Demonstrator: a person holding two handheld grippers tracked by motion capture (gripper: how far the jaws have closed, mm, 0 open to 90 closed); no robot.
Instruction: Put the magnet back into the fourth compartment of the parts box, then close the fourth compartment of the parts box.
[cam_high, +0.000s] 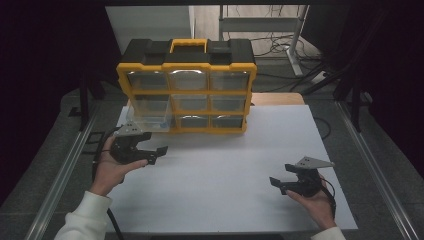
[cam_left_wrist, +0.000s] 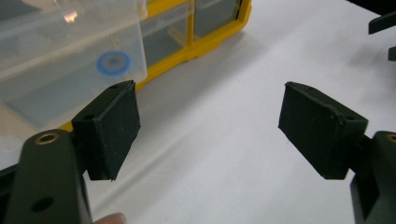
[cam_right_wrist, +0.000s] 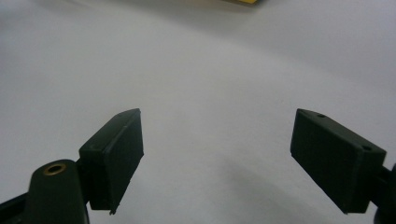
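Both grippers' fingers (cam_left_wrist: 114, 133) wide apart and empty, left gripper (cam_high: 152, 154) near clear drawer (cam_high: 147, 114).

Across the middle and lower part of the high view you have a white sheet (cam_high: 225, 175) covering the bench, with grey bench surface (cam_high: 55, 150) and a metal rail (cam_high: 65, 165) showing along its left edge and another rail (cam_high: 375, 165) along the right. At the upper right you can see a metal frame leg (cam_high: 296, 45) with loose cables (cam_high: 272, 47) on the floor, and dark curtains (cam_high: 45, 60) close in both upper corners.
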